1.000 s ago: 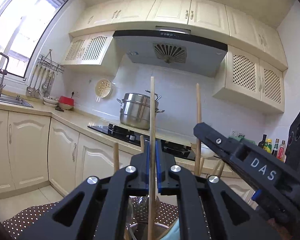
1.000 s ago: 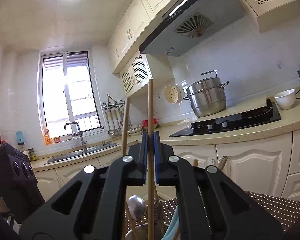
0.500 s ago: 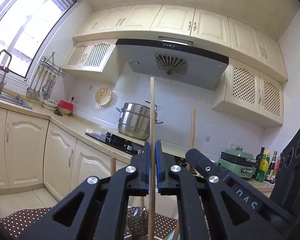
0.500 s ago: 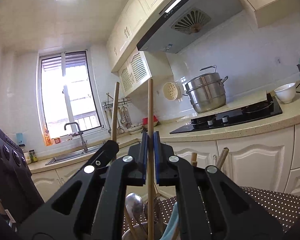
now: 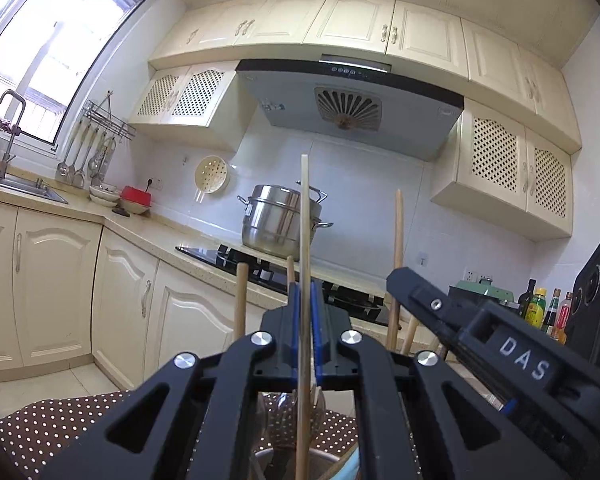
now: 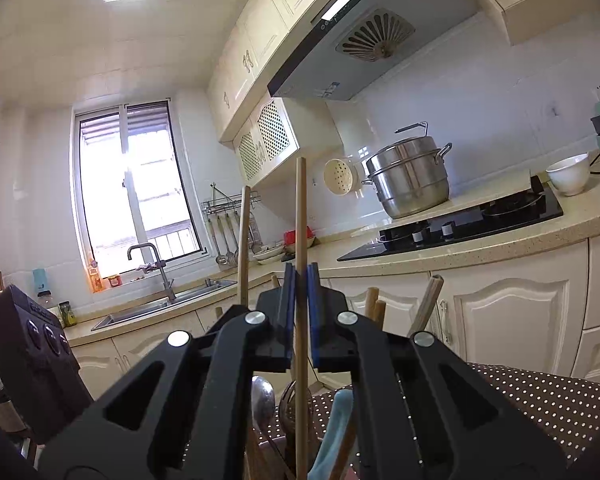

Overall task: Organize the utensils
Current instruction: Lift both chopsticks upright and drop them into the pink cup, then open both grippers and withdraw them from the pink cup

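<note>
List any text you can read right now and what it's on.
"DAS": white letters on the right gripper body, seen in the left wrist view.
Range hood panel symbols: too small to read.
Bottle labels: too blurred to read.
Hood sticker: unreadable.

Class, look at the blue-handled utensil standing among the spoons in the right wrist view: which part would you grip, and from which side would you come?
Grip the blue handle near its free upper end, coming from above. It leans up out of the crowd, while its lower part is hemmed in by the metal spoon and the wooden stick that the right gripper holds.
</note>
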`<action>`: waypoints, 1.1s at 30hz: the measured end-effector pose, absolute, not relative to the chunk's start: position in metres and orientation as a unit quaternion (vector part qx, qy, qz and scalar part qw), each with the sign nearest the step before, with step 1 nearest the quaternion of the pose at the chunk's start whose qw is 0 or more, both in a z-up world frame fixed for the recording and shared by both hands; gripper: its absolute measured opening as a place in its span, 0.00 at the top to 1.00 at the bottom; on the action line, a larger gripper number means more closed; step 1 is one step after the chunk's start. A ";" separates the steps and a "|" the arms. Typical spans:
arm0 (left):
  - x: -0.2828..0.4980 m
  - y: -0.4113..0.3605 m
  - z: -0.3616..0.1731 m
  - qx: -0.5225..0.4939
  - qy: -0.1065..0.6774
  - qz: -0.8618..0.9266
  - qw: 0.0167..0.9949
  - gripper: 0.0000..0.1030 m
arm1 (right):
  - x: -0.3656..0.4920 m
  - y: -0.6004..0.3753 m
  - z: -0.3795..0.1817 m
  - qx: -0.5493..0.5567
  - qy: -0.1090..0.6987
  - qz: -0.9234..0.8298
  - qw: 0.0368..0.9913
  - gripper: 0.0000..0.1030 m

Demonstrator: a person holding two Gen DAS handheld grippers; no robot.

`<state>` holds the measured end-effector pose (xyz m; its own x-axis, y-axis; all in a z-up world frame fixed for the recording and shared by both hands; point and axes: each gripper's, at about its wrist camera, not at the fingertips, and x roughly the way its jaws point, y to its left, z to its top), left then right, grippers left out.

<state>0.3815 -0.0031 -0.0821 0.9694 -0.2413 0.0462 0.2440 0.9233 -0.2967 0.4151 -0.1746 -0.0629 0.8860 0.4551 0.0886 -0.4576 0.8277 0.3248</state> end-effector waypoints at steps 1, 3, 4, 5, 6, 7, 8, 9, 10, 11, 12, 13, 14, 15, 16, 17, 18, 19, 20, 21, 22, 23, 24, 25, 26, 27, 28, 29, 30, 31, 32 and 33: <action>0.381 -0.003 -0.083 -0.151 0.000 -0.124 0.981 0.94 | 0.415 -0.174 -0.063 0.171 -0.003 0.238 0.956 0.94; 0.381 -0.001 -0.085 -0.150 0.014 -0.126 0.980 0.94 | 0.415 -0.174 -0.064 0.171 -0.001 0.239 0.956 0.94; 0.379 0.000 -0.086 -0.149 0.018 -0.127 0.981 0.95 | 0.414 -0.174 -0.064 0.170 0.000 0.239 0.956 0.94; 0.377 0.001 -0.086 -0.147 0.022 -0.126 0.981 0.95 | 0.413 -0.173 -0.064 0.170 0.001 0.239 0.956 0.94; 0.374 0.002 -0.085 -0.144 0.023 -0.127 0.981 0.95 | 0.412 -0.173 -0.064 0.169 0.001 0.238 0.956 0.94; 0.372 0.002 -0.085 -0.141 0.024 -0.128 0.981 0.95 | 0.411 -0.173 -0.063 0.167 0.002 0.239 0.957 0.94; 0.368 0.002 -0.085 -0.134 0.026 -0.127 0.983 0.94 | 0.410 -0.173 -0.062 0.166 0.003 0.239 0.957 0.94; 0.363 0.002 -0.084 -0.128 0.028 -0.128 0.983 0.95 | 0.407 -0.173 -0.061 0.163 0.003 0.239 0.957 0.94; 0.360 0.003 -0.084 -0.126 0.031 -0.130 0.983 0.95 | 0.404 -0.173 -0.060 0.160 0.003 0.238 0.958 0.94; 0.357 0.004 -0.083 -0.125 0.037 -0.132 0.983 0.95 | 0.401 -0.173 -0.059 0.158 0.003 0.238 0.958 0.94; 0.355 0.004 -0.083 -0.125 0.041 -0.133 0.982 0.94 | 0.398 -0.173 -0.058 0.156 0.004 0.237 0.959 0.94; 0.352 0.005 -0.082 -0.128 0.045 -0.135 0.982 0.94 | 0.396 -0.174 -0.057 0.154 0.005 0.236 0.959 0.94; 0.348 0.007 -0.081 -0.130 0.048 -0.136 0.981 0.93 | 0.394 -0.173 -0.057 0.151 0.006 0.235 0.960 0.94; 0.345 0.007 -0.080 -0.129 0.052 -0.135 0.981 0.88 | 0.391 -0.173 -0.056 0.148 0.006 0.234 0.961 0.94; 0.343 0.008 -0.079 -0.128 0.057 -0.134 0.981 0.76 | 0.388 -0.173 -0.056 0.145 0.009 0.233 0.962 0.94; 0.341 0.008 -0.078 -0.126 0.062 -0.134 0.981 0.71 | 0.386 -0.174 -0.056 0.144 0.010 0.231 0.962 0.94; 0.337 0.008 -0.077 -0.126 0.064 -0.132 0.981 0.67 | 0.384 -0.174 -0.056 0.142 0.012 0.230 0.963 0.94; 0.334 0.009 -0.075 -0.124 0.066 -0.129 0.982 0.64 | 0.382 -0.174 -0.055 0.141 0.014 0.229 0.963 0.94; 0.331 0.009 -0.073 -0.118 0.070 -0.121 0.983 0.62 | 0.379 -0.174 -0.055 0.139 0.016 0.229 0.963 0.94; 0.327 0.010 -0.072 -0.112 0.075 -0.112 0.984 0.57 | 0.377 -0.173 -0.055 0.136 0.018 0.228 0.964 0.94; 0.325 0.012 -0.071 -0.109 0.081 -0.104 0.985 0.54 | 0.376 -0.173 -0.056 0.134 0.021 0.227 0.964 0.94; 0.323 0.013 -0.070 -0.108 0.085 -0.099 0.986 0.53 | 0.373 -0.172 -0.056 0.131 0.023 0.227 0.965 0.94; 0.320 0.015 -0.070 -0.106 0.093 -0.090 0.986 0.52 | 0.371 -0.171 -0.057 0.128 0.027 0.226 0.965 0.94; 0.319 0.015 -0.069 -0.103 0.104 -0.081 0.986 0.52 | 0.369 -0.169 -0.058 0.124 0.030 0.226 0.966 0.94; 0.319 0.015 -0.069 -0.097 0.114 -0.072 0.986 0.52 | 0.368 -0.168 -0.059 0.121 0.033 0.225 0.966 0.94; 0.319 0.015 -0.069 -0.092 0.121 -0.065 0.986 0.52 | 0.365 -0.167 -0.060 0.117 0.036 0.224 0.967 0.94; 0.317 0.015 -0.068 -0.083 0.130 -0.057 0.986 0.52 | 0.364 -0.166 -0.061 0.112 0.040 0.224 0.967 0.94; 0.316 0.016 -0.068 -0.079 0.133 -0.053 0.986 0.52 | 0.363 -0.165 -0.062 0.110 0.043 0.224 0.967 0.94; 0.314 0.016 -0.067 -0.075 0.138 -0.048 0.986 0.52 | 0.361 -0.165 -0.064 0.108 0.047 0.223 0.968 0.94; 0.312 0.017 -0.067 -0.073 0.144 -0.043 0.986 0.51 | 0.360 -0.164 -0.065 0.105 0.051 0.223 0.968 0.94; 0.311 0.017 -0.066 -0.071 0.150 -0.040 0.985 0.51 | 0.358 -0.164 -0.066 0.103 0.054 0.223 0.968 0.94; 0.310 0.017 -0.066 -0.069 0.154 -0.037 0.985 0.50 | 0.357 -0.163 -0.067 0.100 0.056 0.223 0.968 0.94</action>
